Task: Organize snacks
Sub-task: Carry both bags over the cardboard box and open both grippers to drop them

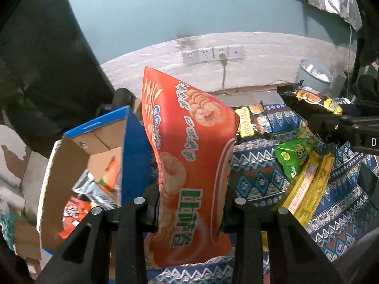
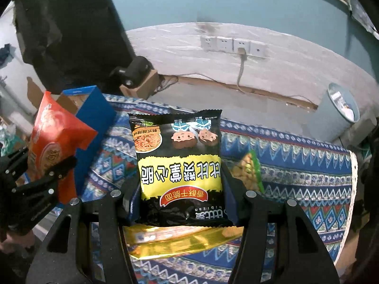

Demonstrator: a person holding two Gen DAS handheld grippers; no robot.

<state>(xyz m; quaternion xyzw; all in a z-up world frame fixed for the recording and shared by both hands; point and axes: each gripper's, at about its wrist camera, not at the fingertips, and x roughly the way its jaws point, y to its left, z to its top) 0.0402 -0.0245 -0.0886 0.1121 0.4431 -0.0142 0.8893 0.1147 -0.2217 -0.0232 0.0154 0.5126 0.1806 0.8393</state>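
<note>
You have one large red snack bag (image 1: 189, 156), two black-and-yellow noodle packets (image 1: 254, 122) (image 2: 180, 165), one green packet (image 1: 295, 156) and one gold packet (image 1: 308, 184). Count one open cardboard box (image 1: 71, 156), with at least two packets inside (image 1: 94, 189). Your surroundings list four wall sockets (image 1: 212, 53) and one bin (image 1: 312, 73).

Beyond the far edge of the tabletop you have a row of wall sockets (image 2: 233, 44) with a grey cable (image 2: 240, 71) hanging from one. Off the tabletop's far right corner stands a grey bin (image 2: 341, 111). A patterned blue cloth (image 2: 296, 165) covers the tabletop.
</note>
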